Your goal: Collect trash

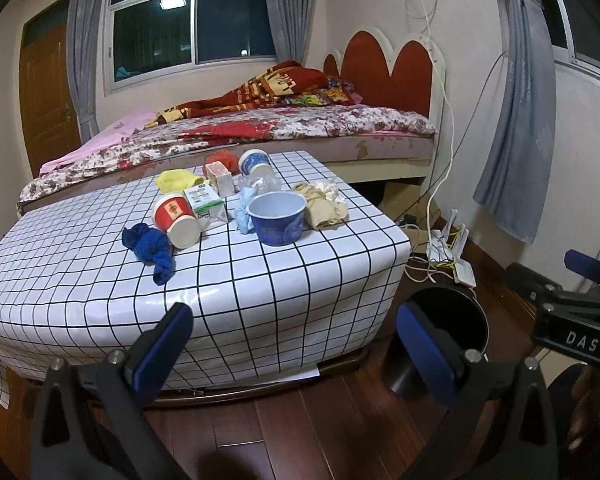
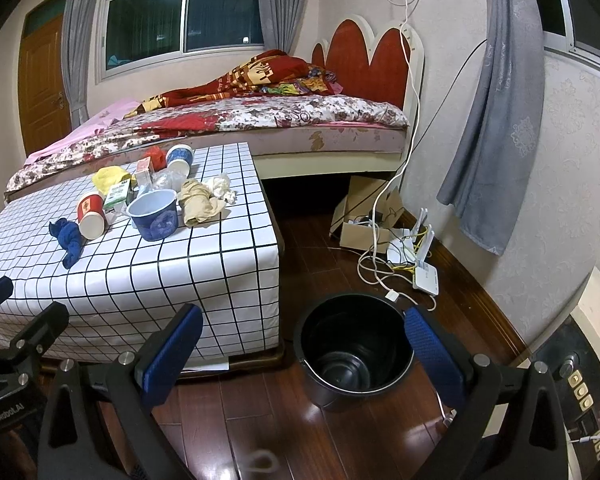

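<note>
A low table with a white grid cloth (image 1: 80, 264) (image 2: 204, 256) holds the trash: a blue paper bowl (image 1: 278, 218) (image 2: 154, 214), a red paper cup on its side (image 1: 176, 216) (image 2: 90, 214), a green-white carton (image 1: 202, 200), a blue-white cup (image 1: 254, 164) (image 2: 179, 158), a pink carton (image 1: 220, 176), crumpled tissue (image 1: 330, 190) (image 2: 222, 186), and cloths. A black bin (image 2: 354, 354) (image 1: 460, 328) stands on the floor right of the table. My left gripper (image 1: 294, 344) is open and empty before the table's near edge. My right gripper (image 2: 304, 348) is open and empty above the bin.
A bed (image 1: 260, 128) stands behind the table. Routers and tangled cables (image 2: 412, 256) and a cardboard box (image 2: 364, 220) lie on the wooden floor by the right wall. A grey curtain (image 2: 488, 120) hangs at the right. A wooden door (image 1: 44, 92) is at the far left.
</note>
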Demonstrator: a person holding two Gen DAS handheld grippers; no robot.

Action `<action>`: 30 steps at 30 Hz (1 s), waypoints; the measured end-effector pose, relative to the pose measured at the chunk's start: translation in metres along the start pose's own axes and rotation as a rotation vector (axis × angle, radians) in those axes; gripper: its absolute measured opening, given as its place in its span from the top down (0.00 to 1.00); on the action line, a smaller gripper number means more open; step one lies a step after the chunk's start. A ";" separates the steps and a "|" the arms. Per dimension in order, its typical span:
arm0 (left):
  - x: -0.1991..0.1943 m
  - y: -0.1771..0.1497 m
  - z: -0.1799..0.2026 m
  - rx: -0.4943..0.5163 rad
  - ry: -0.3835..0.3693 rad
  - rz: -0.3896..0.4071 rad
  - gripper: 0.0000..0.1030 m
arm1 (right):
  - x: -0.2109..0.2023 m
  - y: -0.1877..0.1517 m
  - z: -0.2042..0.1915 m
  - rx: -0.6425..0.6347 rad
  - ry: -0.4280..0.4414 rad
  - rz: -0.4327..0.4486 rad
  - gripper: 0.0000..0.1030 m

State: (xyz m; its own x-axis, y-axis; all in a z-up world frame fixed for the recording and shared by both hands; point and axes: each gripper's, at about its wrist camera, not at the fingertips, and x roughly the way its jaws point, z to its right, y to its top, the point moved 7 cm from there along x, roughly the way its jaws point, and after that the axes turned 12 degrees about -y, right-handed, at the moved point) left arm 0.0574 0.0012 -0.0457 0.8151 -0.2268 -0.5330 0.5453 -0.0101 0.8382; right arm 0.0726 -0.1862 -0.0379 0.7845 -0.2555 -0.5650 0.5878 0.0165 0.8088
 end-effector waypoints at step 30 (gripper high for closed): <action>0.012 0.001 -0.052 -0.091 0.045 0.000 0.01 | 0.014 0.001 -0.022 -0.029 0.052 0.000 0.01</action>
State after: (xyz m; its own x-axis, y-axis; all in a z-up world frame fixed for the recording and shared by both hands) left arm 0.0780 0.0492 -0.0570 0.8221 -0.1828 -0.5392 0.5589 0.0789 0.8255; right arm 0.0882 -0.1683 -0.0482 0.7932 -0.2046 -0.5736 0.5929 0.0442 0.8041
